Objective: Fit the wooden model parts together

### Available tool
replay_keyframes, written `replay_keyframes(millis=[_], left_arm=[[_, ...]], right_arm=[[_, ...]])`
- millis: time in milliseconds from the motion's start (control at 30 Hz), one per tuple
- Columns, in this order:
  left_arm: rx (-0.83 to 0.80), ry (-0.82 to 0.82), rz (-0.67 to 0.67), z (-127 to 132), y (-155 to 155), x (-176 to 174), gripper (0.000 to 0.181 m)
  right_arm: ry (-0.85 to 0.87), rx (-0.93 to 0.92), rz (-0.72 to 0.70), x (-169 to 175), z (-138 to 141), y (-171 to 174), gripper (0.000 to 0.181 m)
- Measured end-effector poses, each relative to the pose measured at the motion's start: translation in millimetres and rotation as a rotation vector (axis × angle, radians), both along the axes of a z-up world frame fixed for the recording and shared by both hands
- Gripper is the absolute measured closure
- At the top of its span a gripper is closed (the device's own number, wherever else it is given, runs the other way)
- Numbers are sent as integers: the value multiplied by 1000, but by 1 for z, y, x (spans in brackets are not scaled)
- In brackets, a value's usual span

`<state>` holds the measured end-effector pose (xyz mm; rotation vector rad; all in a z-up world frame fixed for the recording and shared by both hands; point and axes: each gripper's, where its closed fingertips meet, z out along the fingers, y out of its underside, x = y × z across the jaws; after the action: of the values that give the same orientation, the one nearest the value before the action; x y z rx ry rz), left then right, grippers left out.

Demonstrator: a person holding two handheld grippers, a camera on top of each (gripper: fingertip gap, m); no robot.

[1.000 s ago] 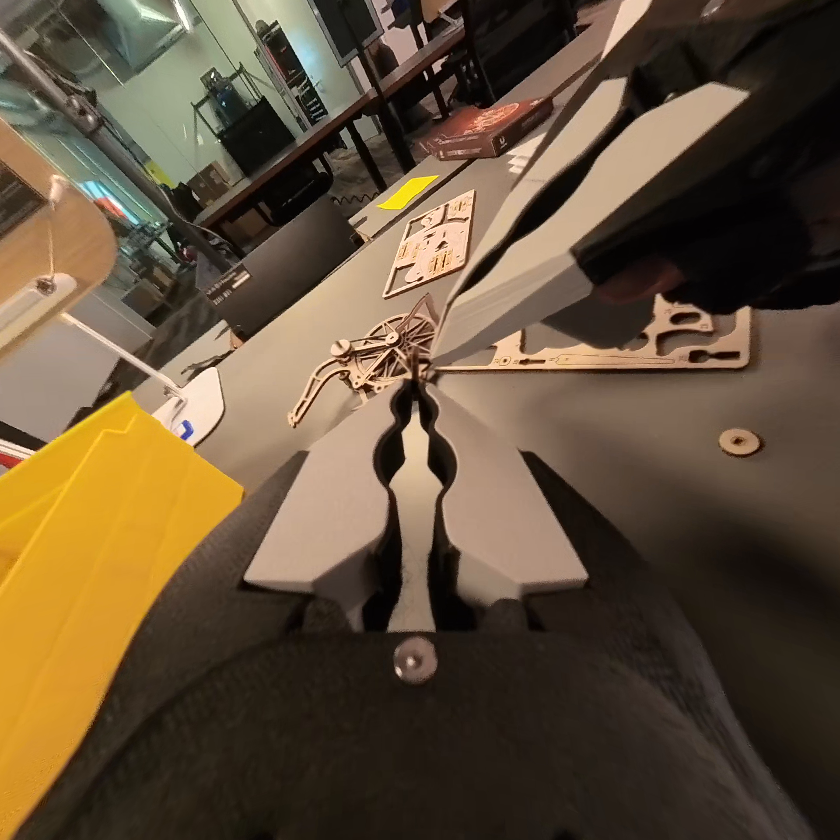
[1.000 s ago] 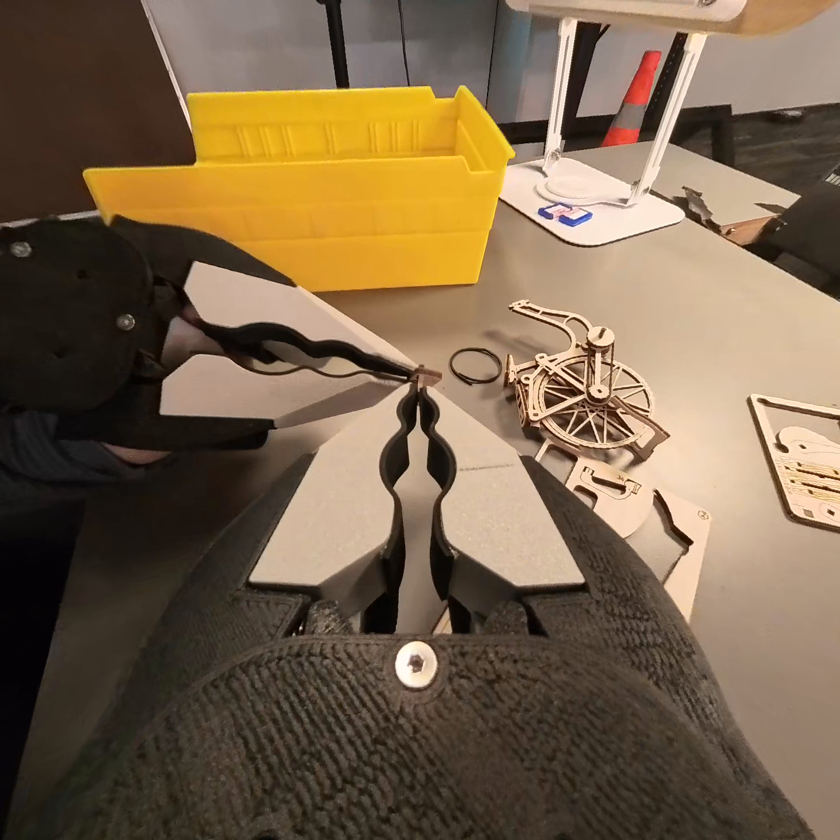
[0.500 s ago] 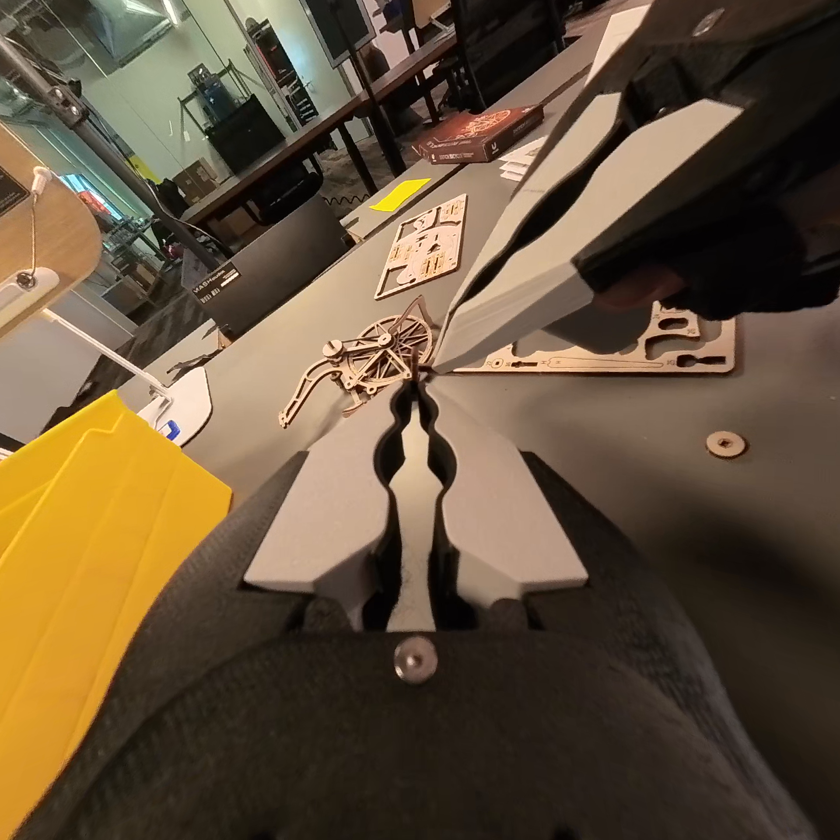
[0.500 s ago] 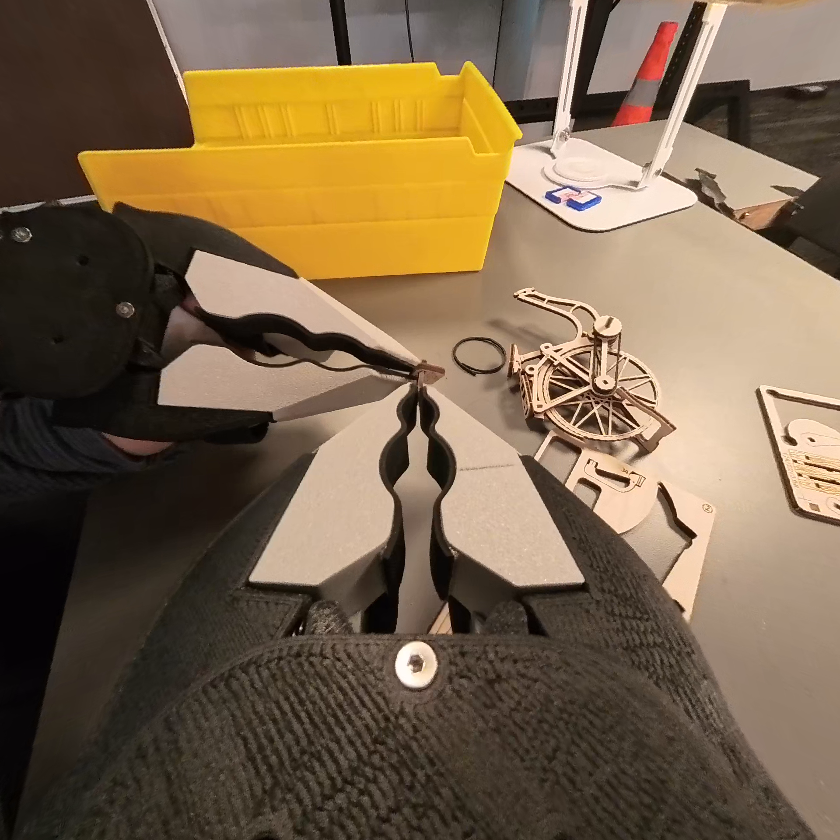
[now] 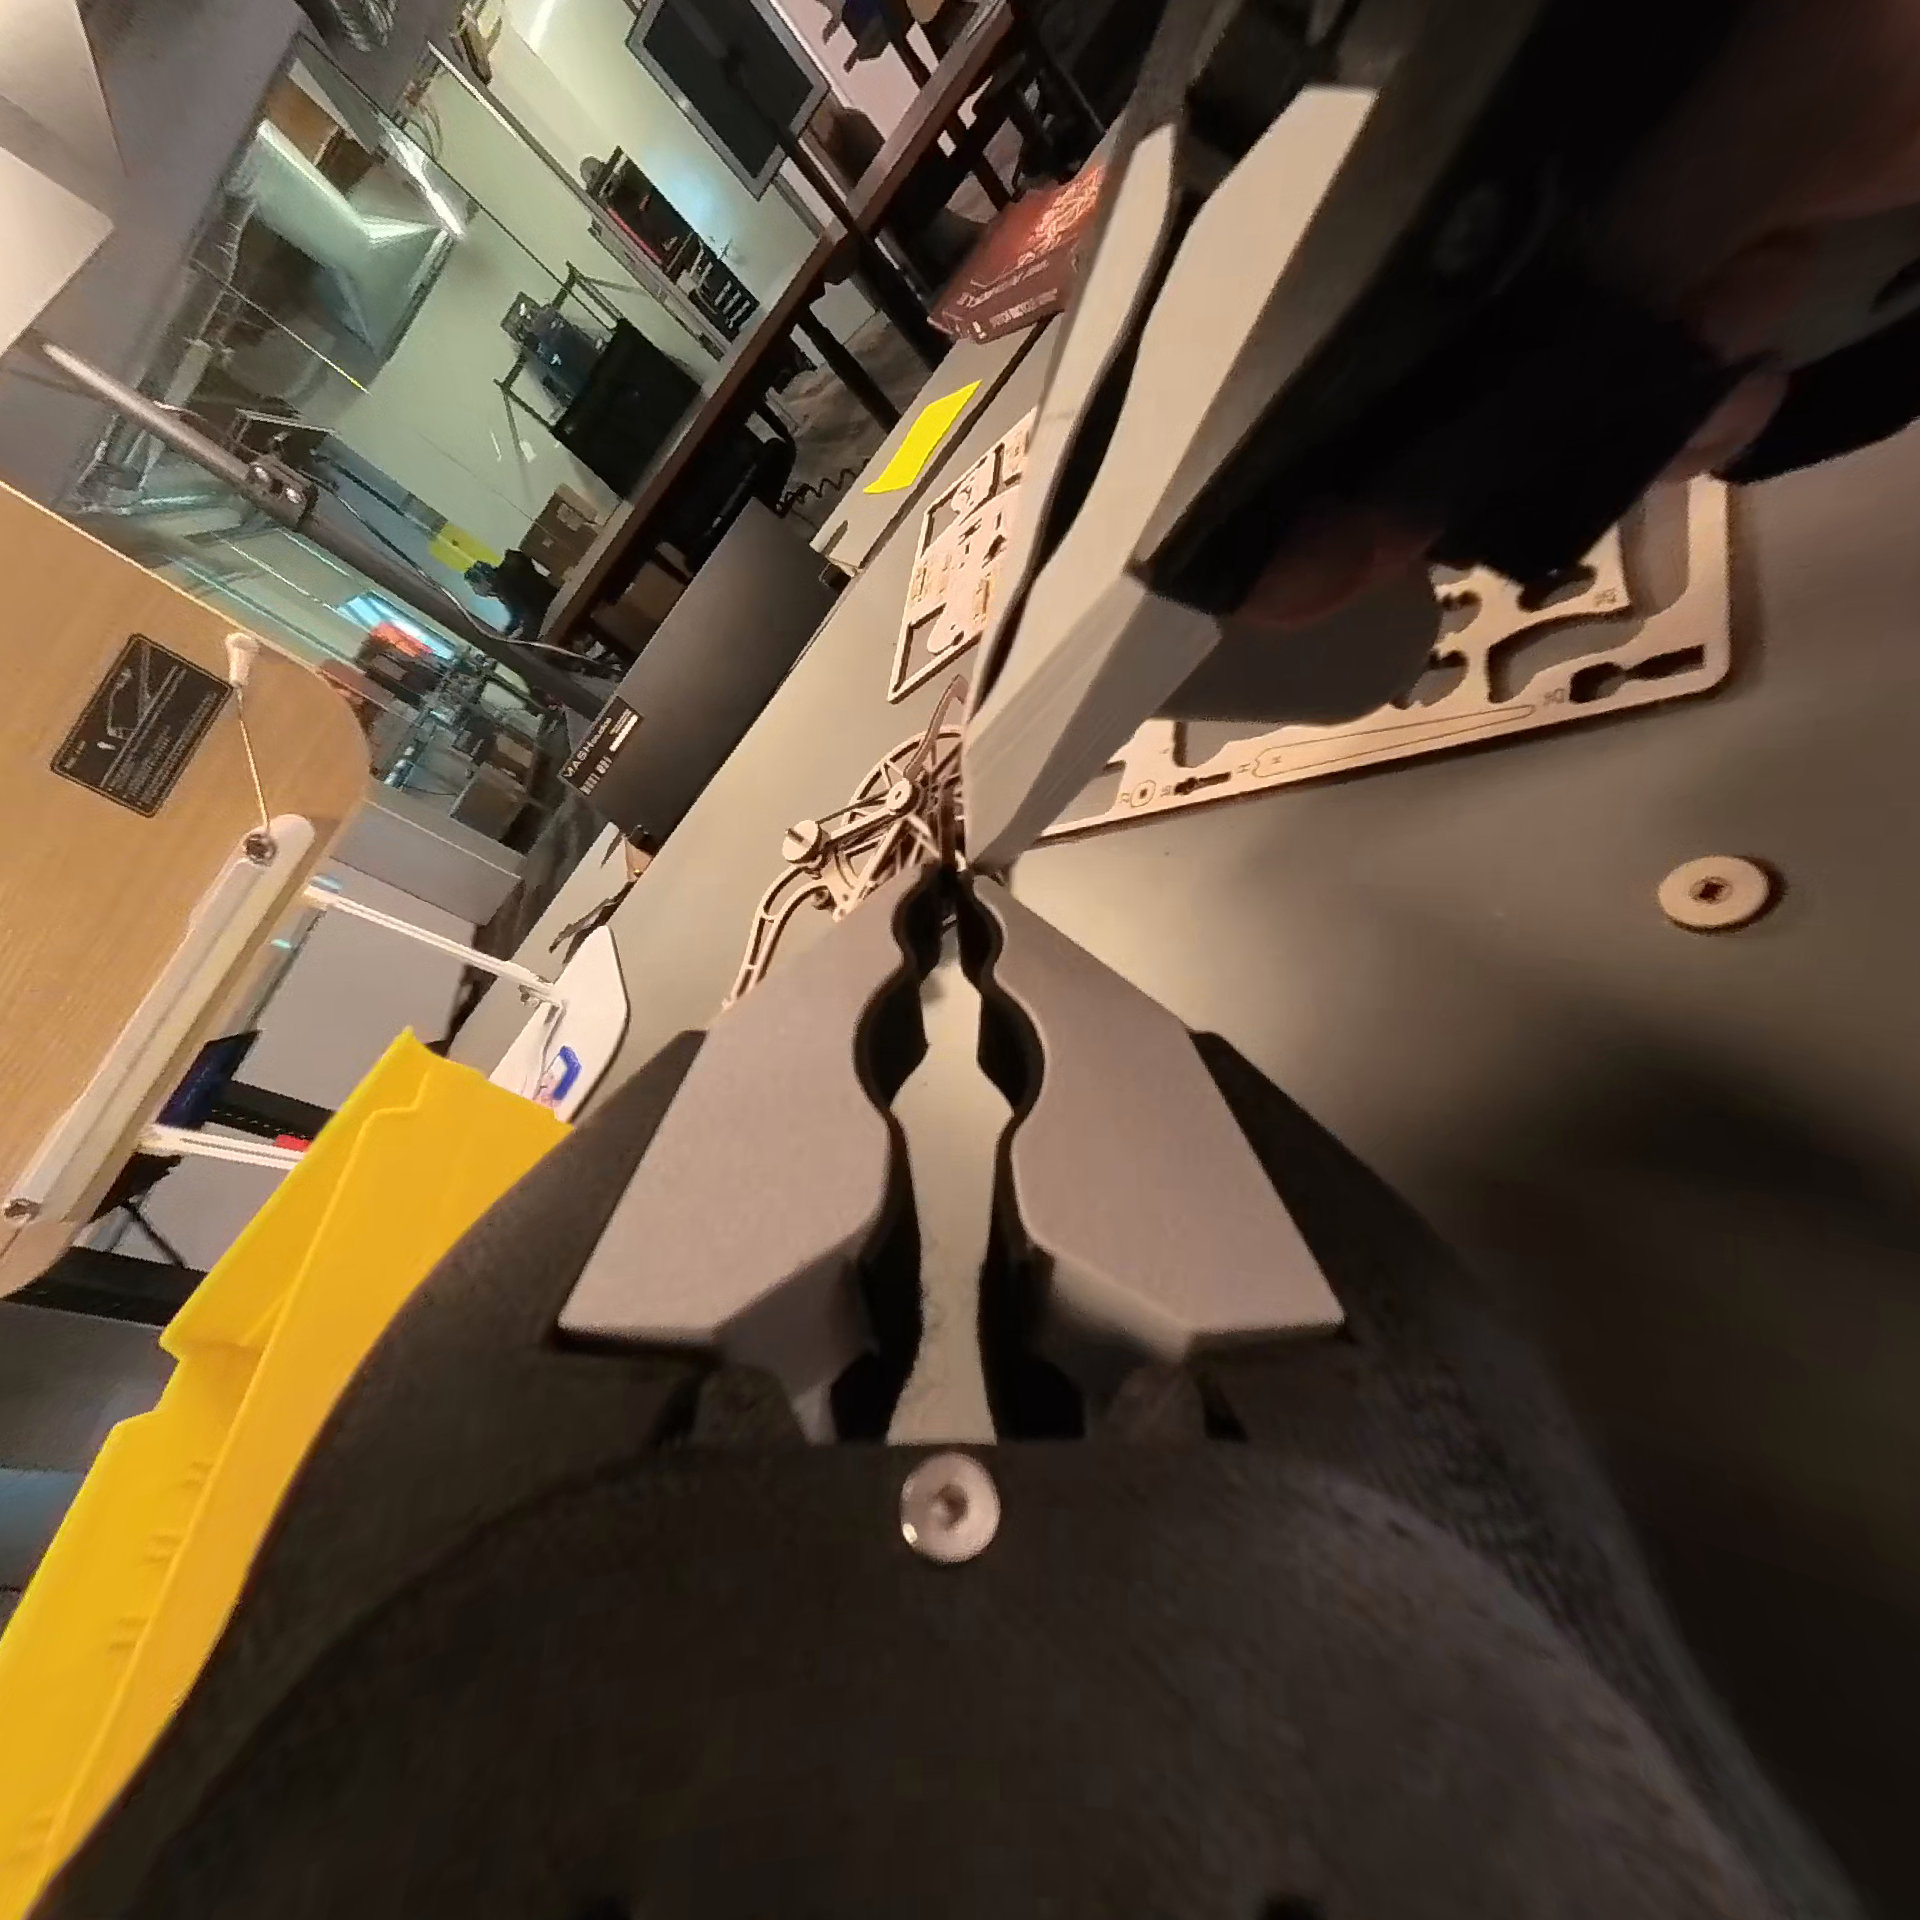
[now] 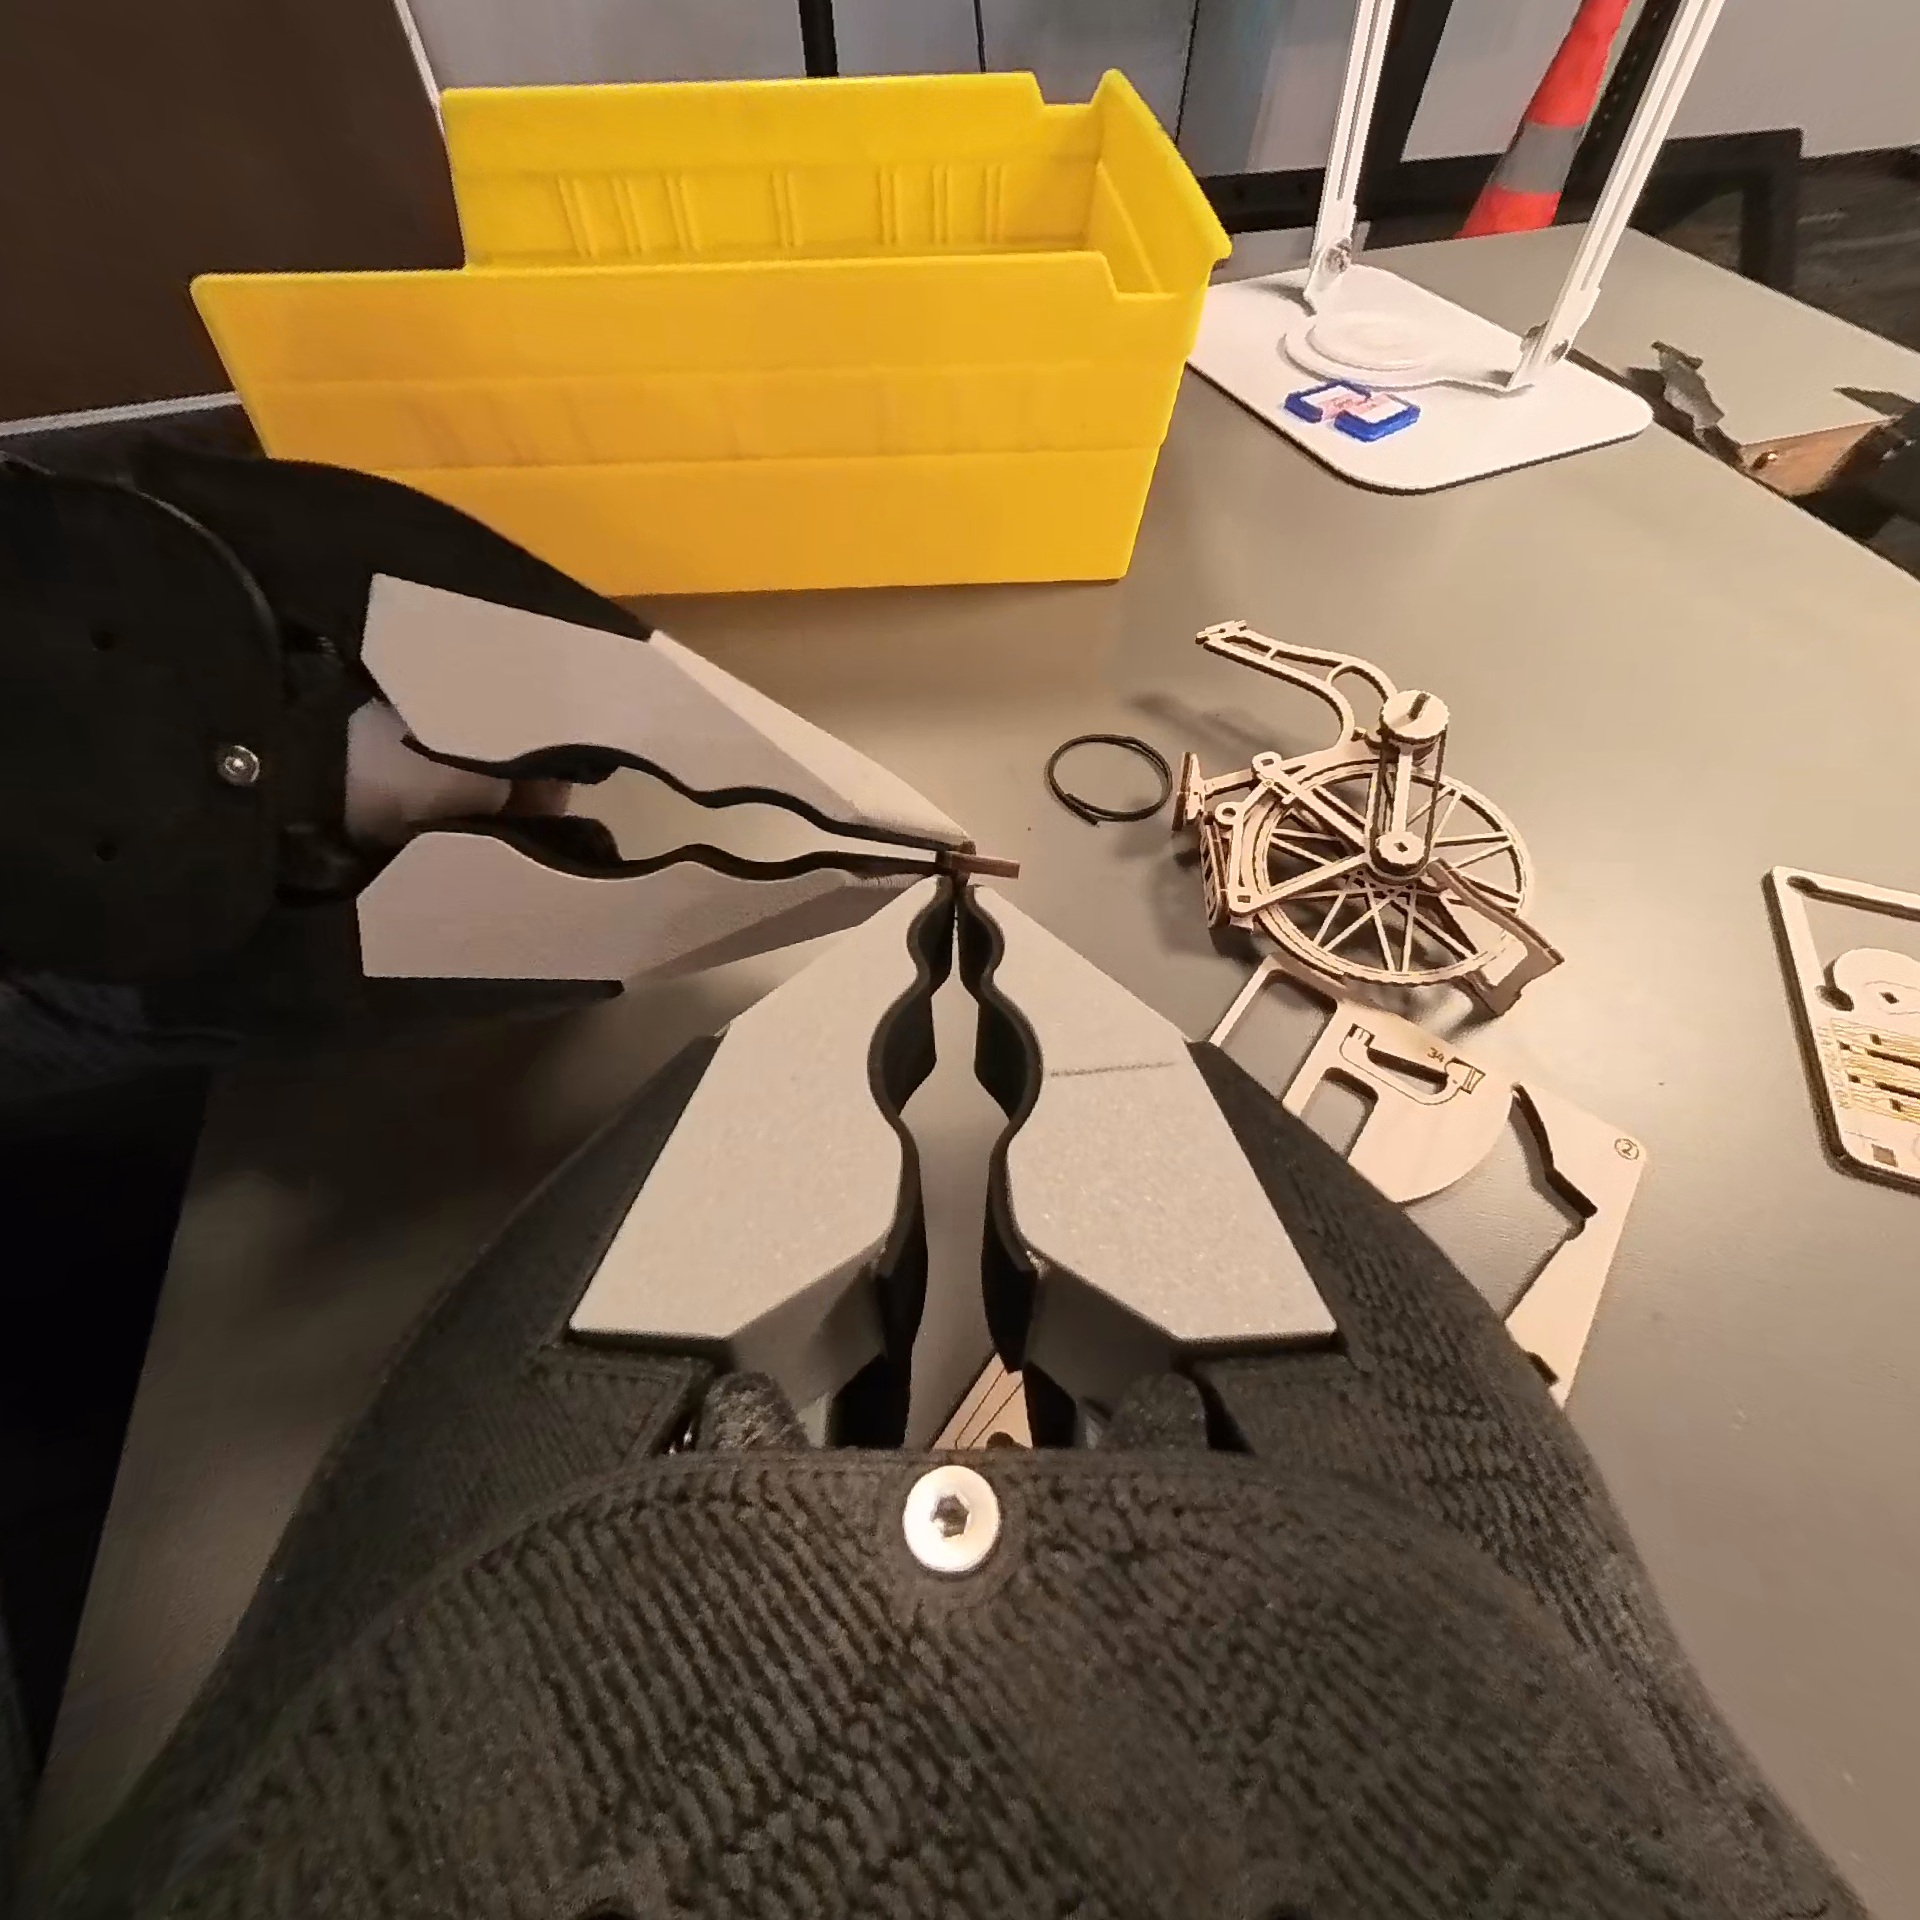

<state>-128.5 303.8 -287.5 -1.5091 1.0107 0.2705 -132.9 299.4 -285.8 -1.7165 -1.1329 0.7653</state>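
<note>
A small brown wooden piece sits in the tip of my left gripper, which reaches in from the left and is shut on it. My right gripper is shut, its tips right under and against that piece; I cannot tell if it pinches a part of its own. In the left wrist view my left gripper meets the right gripper tip to tip above the table. The part-built wooden wheel model lies to the right, and also shows in the left wrist view.
A black ring lies beside the model. Punched wooden sheets lie on the grey table, with a round wooden disc. A yellow bin and a white stand base are behind. Left and right tips are no more than a few centimetres apart.
Both grippers stay tip to tip on the small piece. The left gripper has rolled, so its view tilts. The right gripper's jaws now stand steeper in that view.
</note>
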Motion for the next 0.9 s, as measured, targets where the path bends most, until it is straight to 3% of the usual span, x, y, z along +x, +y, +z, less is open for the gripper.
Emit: replay_keyframes(millis=[200,333,667,767,900], left_arm=[[46,83,25,-1,1,-2,180],[-7,-25,-7,0,-1,1,180],[-13,-29,5,-1,1,-1,180],[-69,-38,25,-9,3,-6,180],[-66,-120,22,-1,3,-5,180]], right_arm=[[-6,-6,20,0,-1,-1,181],[-7,-1,28,1,1,-2,181],[12,-9,43,2,1,-3,181],[77,-25,46,3,13,-4,181],[-10,6,42,6,2,-2,181]])
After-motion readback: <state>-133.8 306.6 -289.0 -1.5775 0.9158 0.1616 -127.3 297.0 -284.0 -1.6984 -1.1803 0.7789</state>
